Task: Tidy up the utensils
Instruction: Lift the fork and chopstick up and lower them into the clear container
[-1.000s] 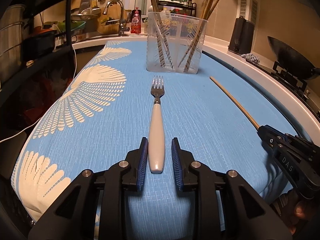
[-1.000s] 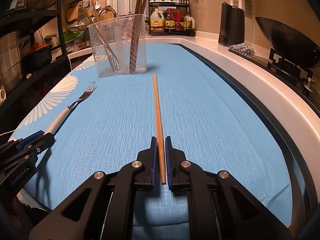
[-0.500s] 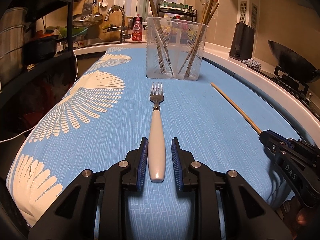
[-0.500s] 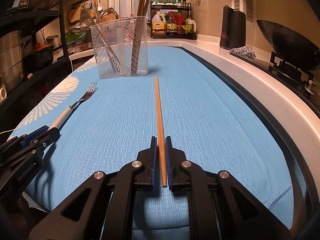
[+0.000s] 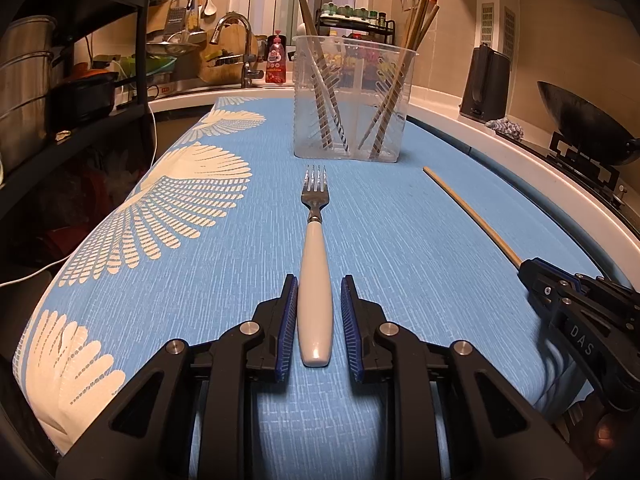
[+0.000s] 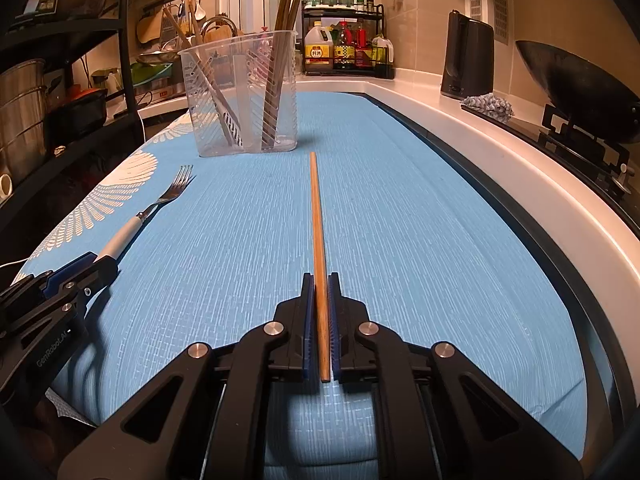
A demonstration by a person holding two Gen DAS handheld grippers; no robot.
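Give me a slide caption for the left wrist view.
Left gripper closing around a white-handled fork on the blue cloth, clear utensil holder ahead.

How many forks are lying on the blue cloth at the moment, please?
1: the white-handled fork lies on the blue cloth before the clear utensil holder, its handle between the left tool's fingers. No others show.

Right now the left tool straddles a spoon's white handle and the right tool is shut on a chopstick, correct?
Not quite: it is a fork, not a spoon; the left wrist view shows its tines. The left tool does straddle its white handle, and the right tool is shut on the chopstick.
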